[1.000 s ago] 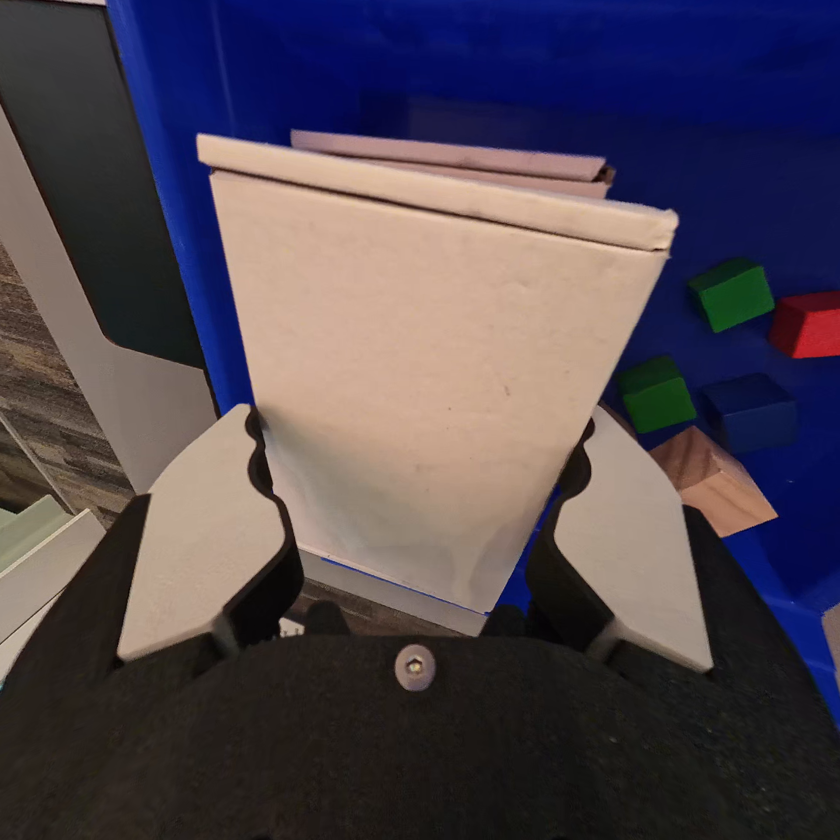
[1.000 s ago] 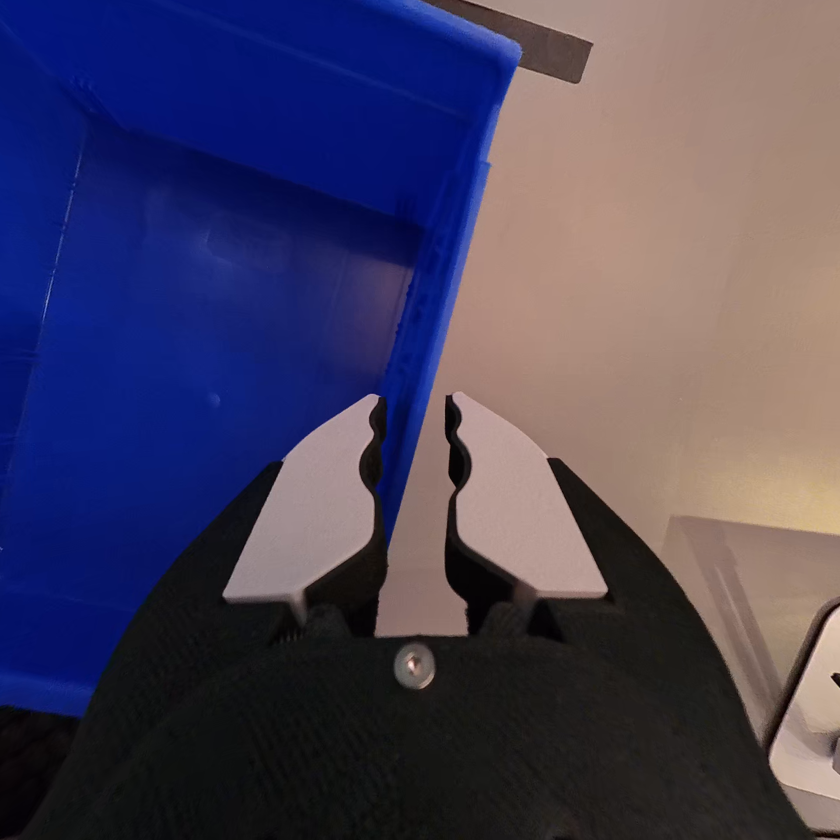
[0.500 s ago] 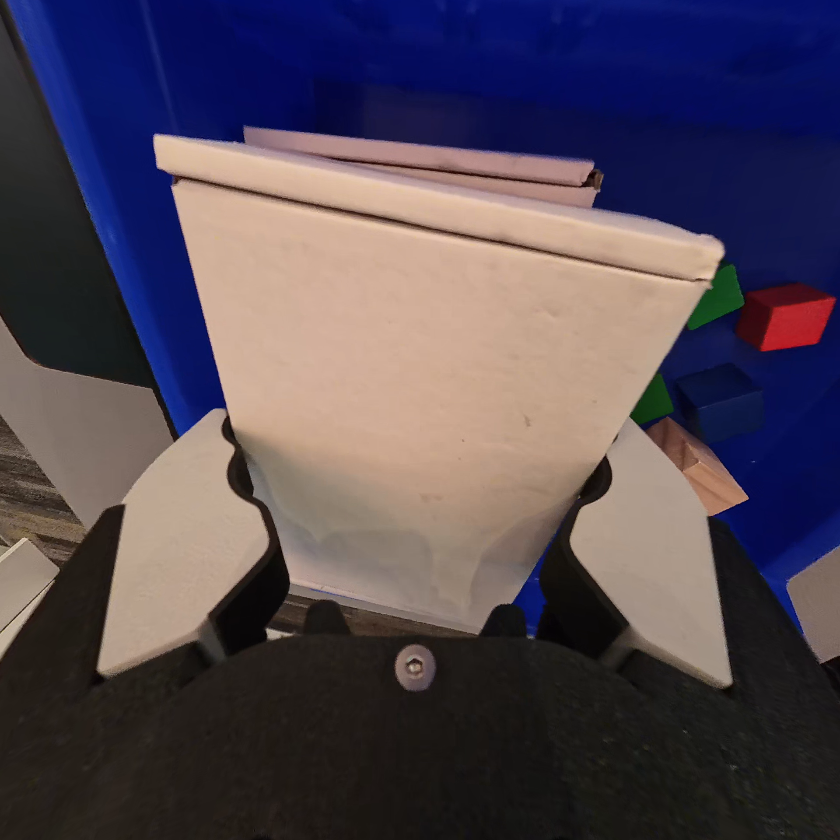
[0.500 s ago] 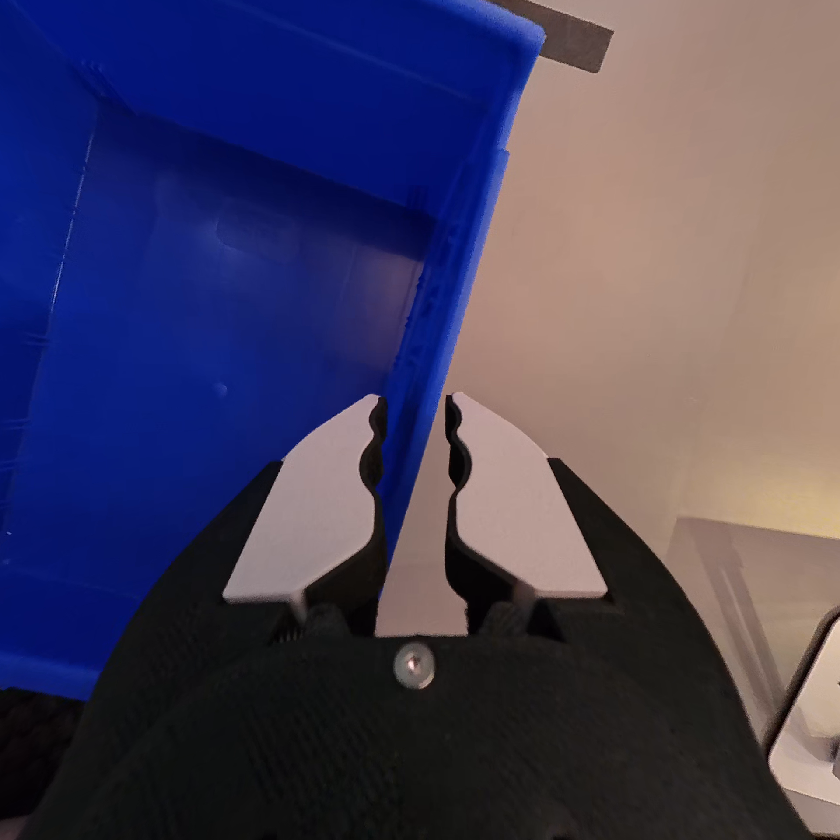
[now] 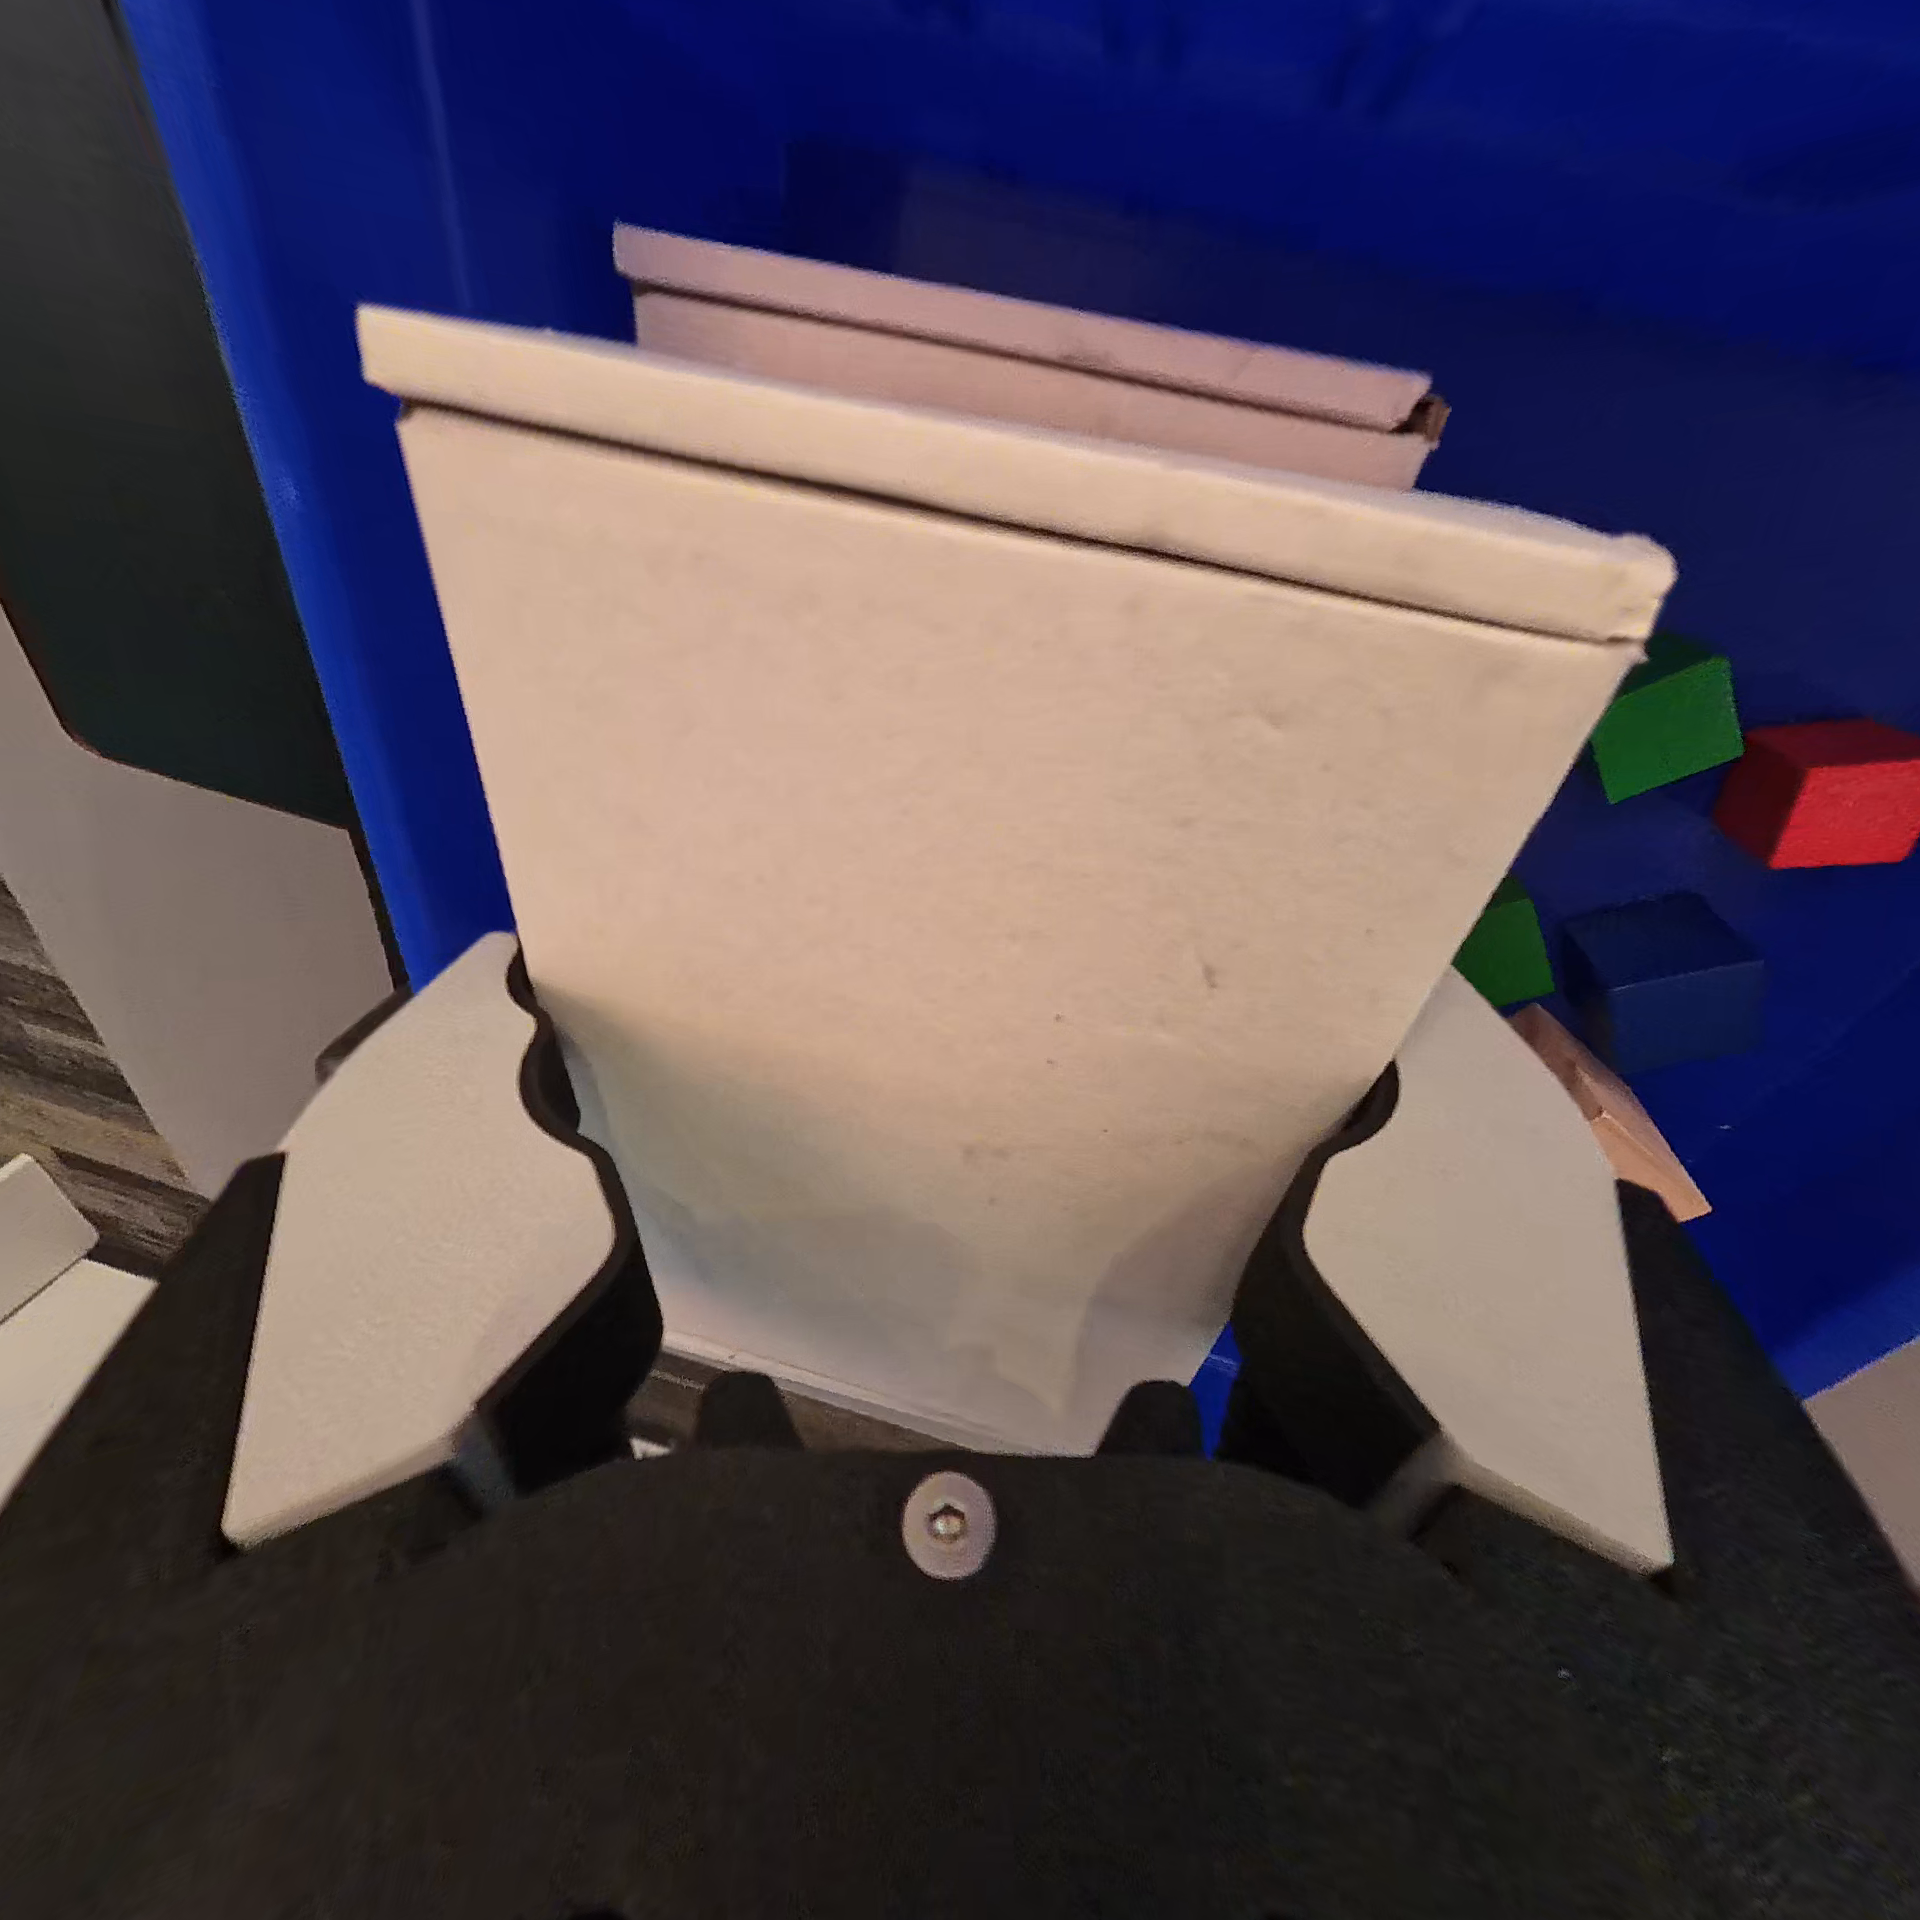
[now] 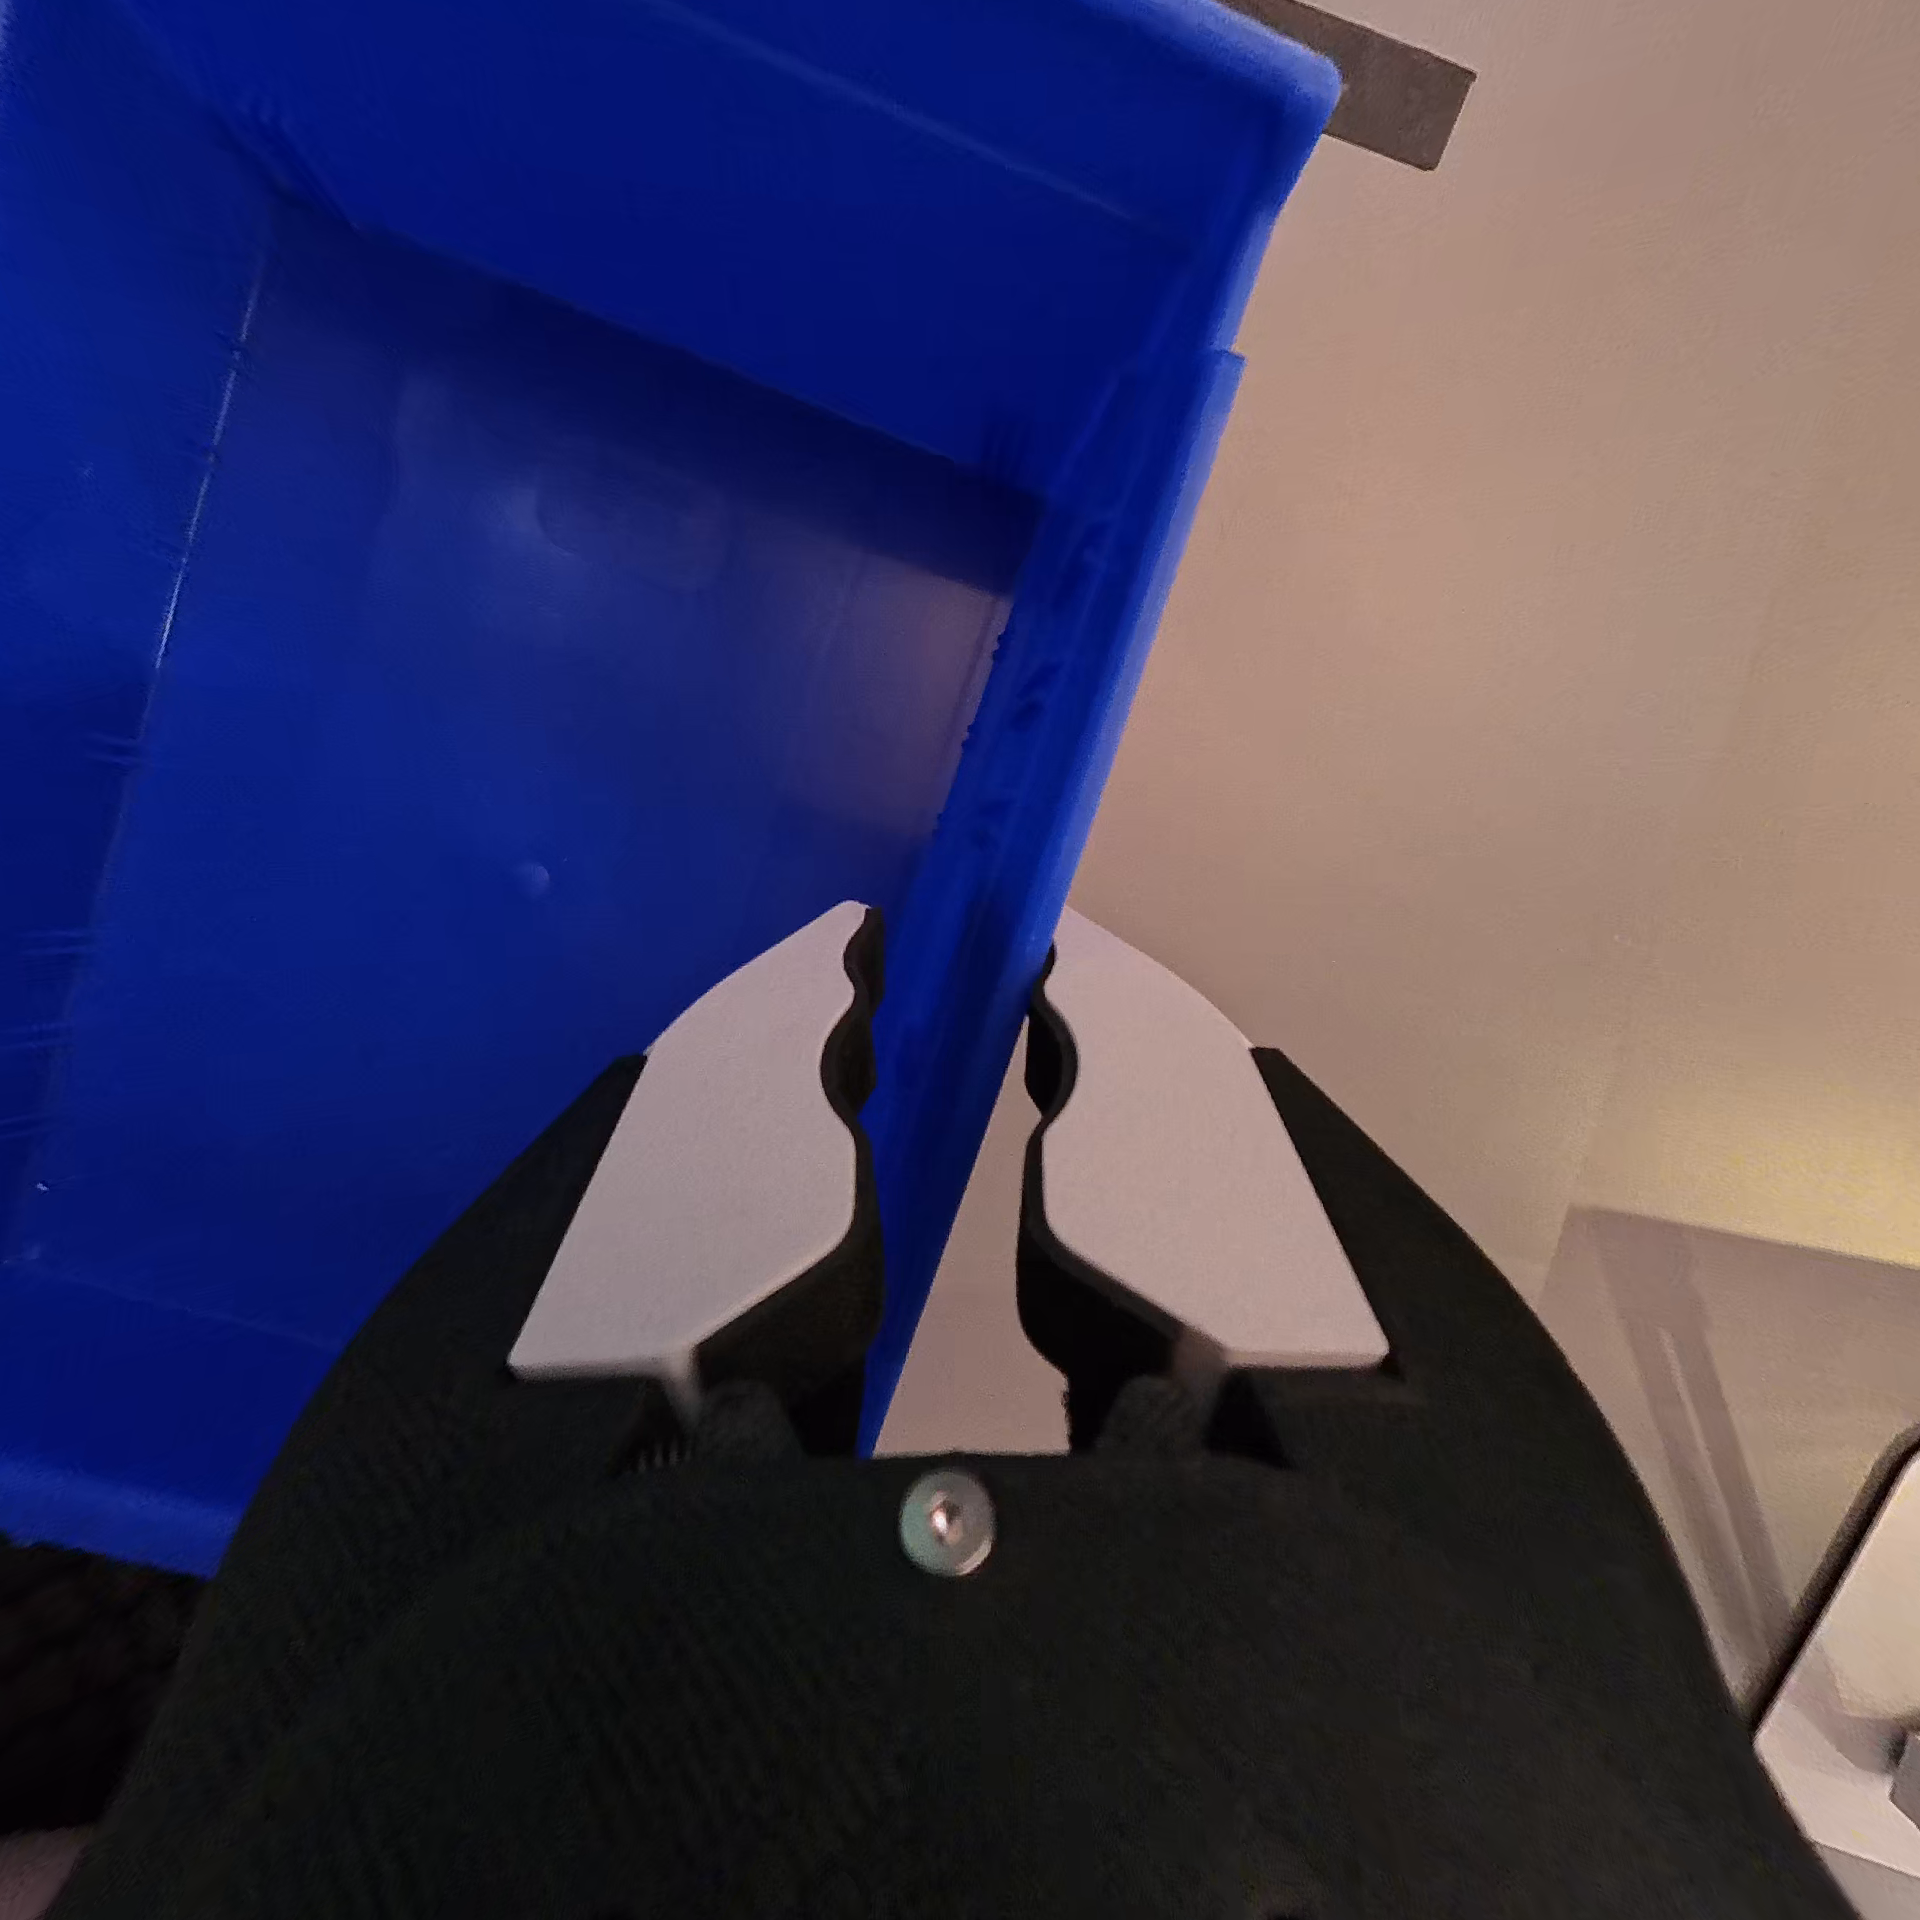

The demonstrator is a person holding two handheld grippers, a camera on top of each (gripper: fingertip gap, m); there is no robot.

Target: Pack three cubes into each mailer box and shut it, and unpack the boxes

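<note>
Carpet in grey and brown streaks (image 5: 62, 1049) shows at nine o'clock in the left wrist view, beside pale grey furniture panels (image 5: 177, 935) and a dark panel (image 5: 94, 416) above them. In the right wrist view a plain beige surface (image 6: 1507, 675) fills the three o'clock side, with a grey box-like object (image 6: 1714, 1403) at four o'clock.

Nearest in the left wrist view, the left gripper (image 5: 956, 1018) pinches a closed white cardboard mailer box (image 5: 987, 831) by its two sides, the lid edge at twelve o'clock. Just behind it lies a second white mailer box (image 5: 1018, 364), inside a large blue plastic bin (image 5: 1247, 156). On the bin floor at three o'clock sit two green cubes (image 5: 1662, 727), a red cube (image 5: 1818, 800), a dark blue cube (image 5: 1662, 987) and a bare wooden block (image 5: 1600, 1122), partly hidden.

The right gripper (image 6: 951, 935) straddles the bin's side wall, fingers narrowly parted; whether both press it I cannot tell.
</note>
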